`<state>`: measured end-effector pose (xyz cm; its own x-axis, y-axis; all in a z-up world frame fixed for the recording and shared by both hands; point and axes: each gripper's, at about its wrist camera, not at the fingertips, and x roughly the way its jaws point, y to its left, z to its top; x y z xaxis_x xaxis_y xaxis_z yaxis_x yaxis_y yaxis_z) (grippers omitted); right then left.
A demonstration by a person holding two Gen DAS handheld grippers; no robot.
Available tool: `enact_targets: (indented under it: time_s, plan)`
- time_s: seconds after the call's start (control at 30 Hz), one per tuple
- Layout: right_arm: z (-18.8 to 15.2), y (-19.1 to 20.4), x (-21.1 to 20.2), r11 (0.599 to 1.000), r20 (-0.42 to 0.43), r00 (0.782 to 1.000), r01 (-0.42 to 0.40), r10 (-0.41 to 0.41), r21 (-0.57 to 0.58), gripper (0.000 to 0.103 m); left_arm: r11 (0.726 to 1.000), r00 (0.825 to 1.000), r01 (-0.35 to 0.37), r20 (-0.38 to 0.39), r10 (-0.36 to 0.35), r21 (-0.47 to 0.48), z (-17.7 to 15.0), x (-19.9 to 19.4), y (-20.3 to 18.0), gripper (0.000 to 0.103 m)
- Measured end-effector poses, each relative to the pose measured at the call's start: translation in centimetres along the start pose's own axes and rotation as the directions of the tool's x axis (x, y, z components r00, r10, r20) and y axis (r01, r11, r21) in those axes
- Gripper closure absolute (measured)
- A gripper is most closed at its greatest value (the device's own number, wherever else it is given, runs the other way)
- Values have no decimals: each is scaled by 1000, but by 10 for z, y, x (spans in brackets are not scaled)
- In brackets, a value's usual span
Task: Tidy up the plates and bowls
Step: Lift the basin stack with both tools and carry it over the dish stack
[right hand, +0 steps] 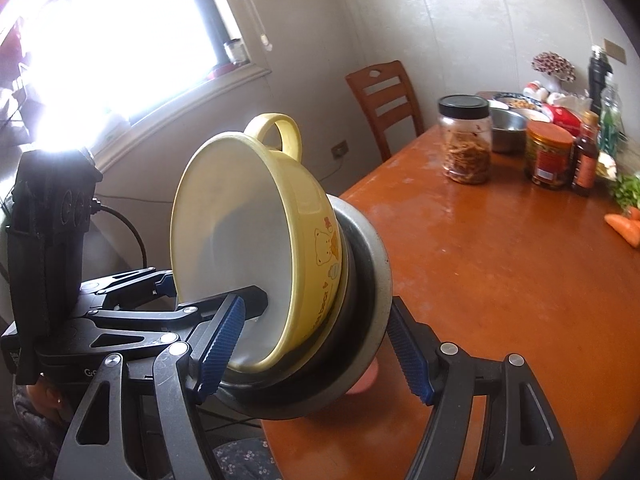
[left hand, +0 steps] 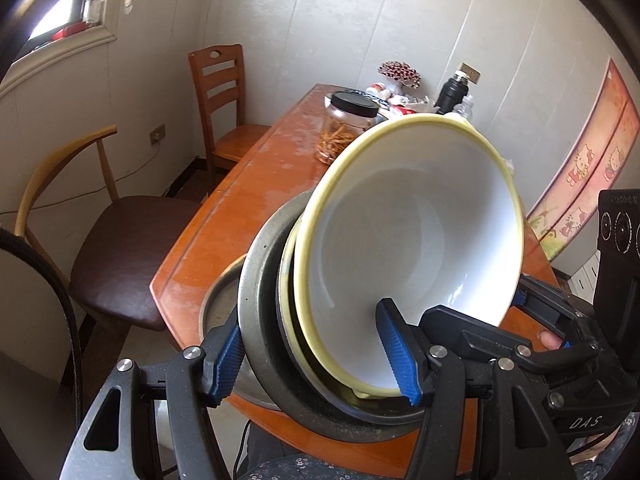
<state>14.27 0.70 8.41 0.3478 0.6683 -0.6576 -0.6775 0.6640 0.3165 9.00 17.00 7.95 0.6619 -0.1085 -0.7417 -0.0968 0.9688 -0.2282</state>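
Note:
A stack of nested dishes is held tilted over the near edge of the orange table. Innermost is a yellow bowl with a white inside, a handle and a bear print. It sits in a grey metal bowl with a dark inside. My left gripper is shut on the stack's rims, one finger inside the yellow bowl, one outside the metal bowl. My right gripper is shut on the same stack from the opposite side. A metal plate lies under the stack.
A jar with a black lid, a red-lidded jar, bottles, a steel bowl and carrots stand at the table's far end. Two chairs stand on the left by the wall. A window is bright.

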Motion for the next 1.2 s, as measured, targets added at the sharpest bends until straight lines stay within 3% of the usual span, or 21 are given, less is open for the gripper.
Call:
enact_targets:
  time_s: [0.53, 1.2]
  plan:
    - [9, 7, 54, 999, -70, 997, -38, 36, -20, 29, 998, 998, -41, -48, 38, -52, -3, 20, 35, 41]
    - [4, -10, 77, 999, -119, 992, -43, 45, 19, 29, 997, 994, -45, -99, 39, -59, 1, 47, 39, 41]
